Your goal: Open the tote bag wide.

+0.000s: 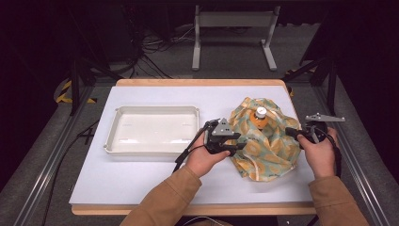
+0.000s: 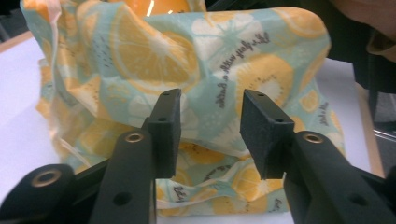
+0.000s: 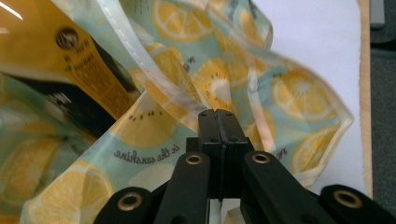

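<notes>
- Lemon-print cloth (image 1: 263, 141), right of centre in the high view, bunched around an orange bottle (image 1: 260, 117).
- Left gripper (image 2: 210, 135): jaws parted, cloth facing them, unpinched.
- Right gripper (image 3: 218, 122): clenched on the cloth's edge.

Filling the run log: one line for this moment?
left gripper: open, facing lemon-print cloth | right gripper: shut on cloth edge | orange bottle: upright inside cloth | white tray: empty

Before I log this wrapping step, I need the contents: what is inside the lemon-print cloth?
An orange bottle with a white cap stands inside the cloth, its top poking out. The cloth covers its lower body and base, so anything else inside cannot be seen.
</notes>
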Tool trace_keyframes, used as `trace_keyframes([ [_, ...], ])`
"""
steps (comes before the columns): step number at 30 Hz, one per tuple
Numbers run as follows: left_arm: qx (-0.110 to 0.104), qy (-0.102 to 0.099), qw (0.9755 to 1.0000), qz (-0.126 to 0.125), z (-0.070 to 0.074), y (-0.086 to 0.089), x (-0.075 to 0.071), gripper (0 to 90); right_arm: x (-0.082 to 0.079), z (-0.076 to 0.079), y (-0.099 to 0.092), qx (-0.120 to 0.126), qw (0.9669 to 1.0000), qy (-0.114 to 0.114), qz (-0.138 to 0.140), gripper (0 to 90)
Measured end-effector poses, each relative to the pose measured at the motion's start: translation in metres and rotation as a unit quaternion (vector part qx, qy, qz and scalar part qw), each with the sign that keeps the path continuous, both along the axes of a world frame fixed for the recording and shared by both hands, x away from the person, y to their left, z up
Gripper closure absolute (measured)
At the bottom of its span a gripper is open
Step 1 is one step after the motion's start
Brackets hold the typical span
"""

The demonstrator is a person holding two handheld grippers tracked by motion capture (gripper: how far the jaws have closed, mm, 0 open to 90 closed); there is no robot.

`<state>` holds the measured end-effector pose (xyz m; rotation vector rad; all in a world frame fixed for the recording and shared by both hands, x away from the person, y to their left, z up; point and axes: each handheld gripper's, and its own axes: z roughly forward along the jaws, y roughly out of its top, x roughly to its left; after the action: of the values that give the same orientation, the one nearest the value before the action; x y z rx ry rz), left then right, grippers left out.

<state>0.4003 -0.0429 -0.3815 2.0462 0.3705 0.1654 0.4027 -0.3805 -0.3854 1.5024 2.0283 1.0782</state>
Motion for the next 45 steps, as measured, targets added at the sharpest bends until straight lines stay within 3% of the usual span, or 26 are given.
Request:
trace_keyframes([
  [6,-0.001,0.004,1.0,-0.008,0.0,0.001,-0.001,69.8,-0.002,-0.01,-0.002,-0.008,0.9995,0.029,0.012,90.0],
  [8,-0.001,0.007,0.9999,-0.011,0.001,0.001,-0.002,72.2,-0.004,-0.007,-0.002,-0.001,0.9995,0.028,0.013,89.7],
  [12,-0.001,0.004,0.9999,-0.009,0.003,0.005,-0.004,72.4,-0.011,0.008,-0.004,0.0,0.9997,0.006,0.025,76.2],
  [14,-0.005,0.005,1.0,-0.005,0.004,0.006,-0.005,66.8,-0.015,0.02,-0.005,-0.004,0.9993,-0.018,0.032,63.4],
  [17,-0.007,0.007,0.9999,0.0,0.005,0.006,-0.005,55.4,-0.02,0.039,-0.002,-0.014,0.998,-0.043,0.044,53.5],
  [22,-0.008,0.007,0.9999,0.013,0.004,0.003,-0.003,41.9,-0.02,0.063,0.015,-0.032,0.9919,-0.086,0.088,47.5],
  [27,-0.004,0.01,0.9997,0.023,0.001,-0.002,0.0,28.4,-0.003,0.067,0.033,-0.048,0.9831,-0.11,0.139,43.5],
  [29,-0.002,0.008,0.9995,0.031,-0.001,-0.005,0.004,22.8,0.0,0.067,0.034,-0.042,0.9826,-0.109,0.144,43.5],
  [33,-0.001,0.021,0.9991,0.037,-0.007,-0.01,0.012,20.3,0.015,0.061,0.036,-0.041,0.9816,-0.101,0.157,46.3],
  [35,-0.005,0.025,0.9992,0.03,-0.009,-0.013,0.015,26.0,0.019,0.059,0.039,-0.043,0.9802,-0.103,0.163,59.6],
  [36,-0.005,0.025,0.9992,0.03,-0.009,-0.013,0.015,34.0,0.019,0.059,0.039,-0.043,0.9802,-0.103,0.163,59.6],
  [37,-0.008,0.024,0.9993,0.027,-0.008,-0.013,0.016,34.0,0.02,0.059,0.04,-0.042,0.9799,-0.104,0.164,67.4],
  [39,-0.007,0.02,0.9995,0.023,-0.007,-0.012,0.017,57.5,0.022,0.062,0.042,-0.059,0.9797,-0.111,0.156,83.7],
  [42,0.002,0.012,0.9997,0.019,-0.004,-0.01,0.017,78.2,0.026,0.065,0.043,-0.067,0.9802,-0.114,0.147,90.0],
  [45,0.008,0.007,0.9998,0.019,-0.002,-0.007,0.015,89.6,0.029,0.066,0.044,-0.067,0.9808,-0.12,0.138,90.0],
])
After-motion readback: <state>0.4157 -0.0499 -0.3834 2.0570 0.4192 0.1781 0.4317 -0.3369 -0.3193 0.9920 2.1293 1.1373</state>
